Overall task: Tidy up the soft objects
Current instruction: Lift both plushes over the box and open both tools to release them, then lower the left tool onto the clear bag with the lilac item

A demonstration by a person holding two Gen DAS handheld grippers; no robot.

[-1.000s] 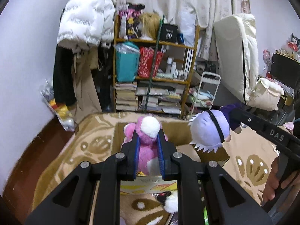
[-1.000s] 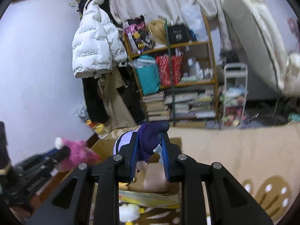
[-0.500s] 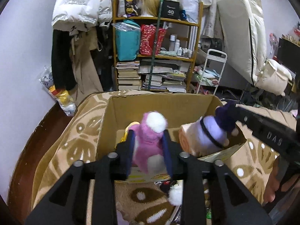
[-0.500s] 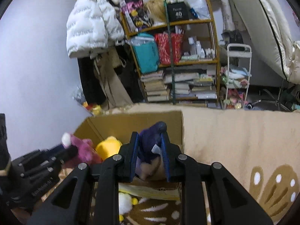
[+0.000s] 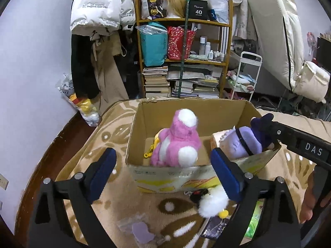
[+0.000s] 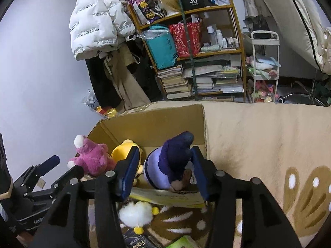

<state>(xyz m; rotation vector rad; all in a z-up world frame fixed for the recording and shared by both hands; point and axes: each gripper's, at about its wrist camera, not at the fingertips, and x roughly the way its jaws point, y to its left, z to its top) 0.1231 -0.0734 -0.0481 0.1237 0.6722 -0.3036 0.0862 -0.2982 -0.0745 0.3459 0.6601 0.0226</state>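
Observation:
An open cardboard box (image 5: 186, 103) stands on a patterned rug. A pink and white plush (image 5: 178, 142) sits inside it, free of my left gripper (image 5: 163, 171), whose jaws are opening wide just before the box. The left gripper (image 6: 62, 165) also shows from the side, with the pink plush (image 6: 93, 159) beyond it. A purple-hatted doll (image 6: 171, 161) lies at the box's near right corner between the opening jaws of my right gripper (image 6: 164, 173), and the pads stand off it. A yellow plush (image 6: 124, 150) lies in the box too.
A white fluffy toy (image 5: 211, 204) with yellow feet, a dark packet (image 5: 217, 225), a green packet (image 5: 254, 223) and a bagged lilac item (image 5: 142, 231) lie on the rug before the box. A crowded bookshelf (image 5: 184, 62) and hanging coats (image 5: 97, 10) stand behind.
Both grippers came down to the box and opened. The pink plush left the left jaws and the purple doll left the right jaws; both now rest in the box.

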